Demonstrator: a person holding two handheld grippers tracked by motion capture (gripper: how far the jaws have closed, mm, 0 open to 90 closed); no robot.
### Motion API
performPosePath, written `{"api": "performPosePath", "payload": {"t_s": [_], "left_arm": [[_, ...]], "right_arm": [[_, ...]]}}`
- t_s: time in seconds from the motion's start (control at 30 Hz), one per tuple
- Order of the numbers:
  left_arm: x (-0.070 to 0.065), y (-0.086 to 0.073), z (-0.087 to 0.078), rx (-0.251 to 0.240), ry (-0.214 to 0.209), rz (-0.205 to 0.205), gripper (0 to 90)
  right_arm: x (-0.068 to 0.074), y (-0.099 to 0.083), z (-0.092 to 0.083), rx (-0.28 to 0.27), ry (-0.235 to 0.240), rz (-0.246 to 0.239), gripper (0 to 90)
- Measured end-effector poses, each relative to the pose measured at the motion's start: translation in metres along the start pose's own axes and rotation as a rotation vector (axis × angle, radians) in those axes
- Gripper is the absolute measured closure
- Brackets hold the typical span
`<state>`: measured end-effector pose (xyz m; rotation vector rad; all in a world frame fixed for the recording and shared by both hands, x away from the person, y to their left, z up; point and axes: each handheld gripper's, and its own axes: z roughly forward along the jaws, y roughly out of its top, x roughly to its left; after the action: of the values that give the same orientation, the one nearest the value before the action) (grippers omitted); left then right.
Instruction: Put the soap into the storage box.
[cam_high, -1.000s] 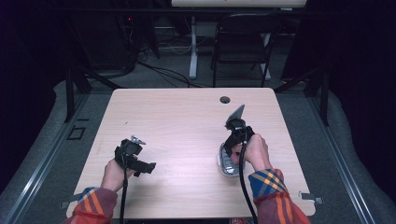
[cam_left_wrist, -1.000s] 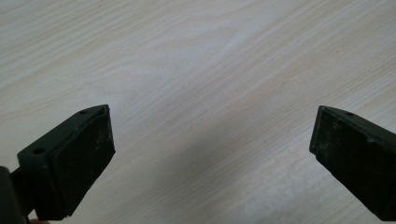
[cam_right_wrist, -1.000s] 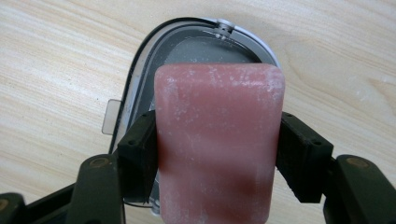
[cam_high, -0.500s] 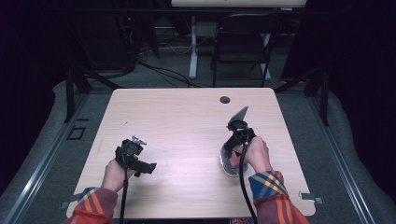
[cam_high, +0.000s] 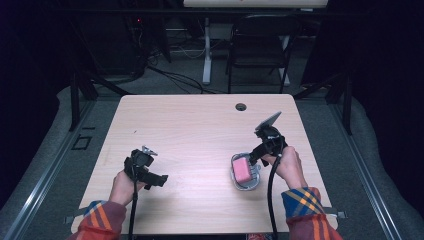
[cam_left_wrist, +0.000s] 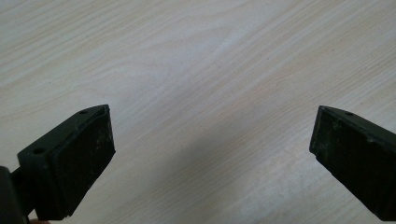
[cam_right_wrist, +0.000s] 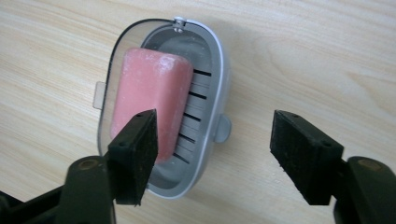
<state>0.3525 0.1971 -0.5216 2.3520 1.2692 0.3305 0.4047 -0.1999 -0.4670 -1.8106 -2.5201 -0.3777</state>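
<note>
Pink soap (cam_right_wrist: 150, 95) lies in grey soap dish (cam_right_wrist: 205, 107) on table (cam_high: 190, 130), lid apparently swung aside. Our right gripper (cam_right_wrist: 215, 149) hovers just above it, jaws spread, empty; left gripper (cam_left_wrist: 210, 154) likewise, well apart. We judge approach; next: lower, pinch.

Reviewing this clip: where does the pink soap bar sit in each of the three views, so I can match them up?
High view: the pink soap bar lies in the grey soap dish, right of centre, beside the right gripper.
Left gripper view: not in it; bare wooden table between open fingers.
Right gripper view: upper left of centre, inside the dish.
Shared landmark: the light wood tabletop.
</note>
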Motion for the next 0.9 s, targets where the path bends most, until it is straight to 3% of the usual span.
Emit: {"api": "performPosePath", "payload": {"t_s": [0.13, 0.2, 0.37, 0.57, 0.8, 0.9], "left_arm": [[0.001, 0.0, 0.0, 0.005, 0.0, -0.005, 0.0], [0.0, 0.0, 0.0, 0.005, -0.002, -0.003, 0.0], [0.0, 0.0, 0.0, 0.002, -0.001, -0.005, 0.0], [0.001, 0.0, 0.0, -0.004, -0.003, -0.01, 0.0], [0.002, -0.001, -0.001, -0.001, -0.008, -0.012, 0.0], [0.002, -0.001, -0.001, -0.006, -0.008, -0.014, 0.0]], "right_arm": [[-0.008, -0.006, -0.003, -0.045, -0.014, -0.03, 27.2], [-0.014, -0.013, -0.007, -0.101, -0.024, -0.042, 25.2], [-0.024, -0.024, -0.015, -0.118, -0.05, -0.088, 17.2], [-0.041, -0.042, -0.021, -0.195, -0.082, -0.108, 12.0], [-0.051, -0.059, -0.018, -0.231, -0.117, -0.165, 7.9], [-0.055, -0.065, -0.016, -0.221, -0.118, -0.174, 6.2]]}}
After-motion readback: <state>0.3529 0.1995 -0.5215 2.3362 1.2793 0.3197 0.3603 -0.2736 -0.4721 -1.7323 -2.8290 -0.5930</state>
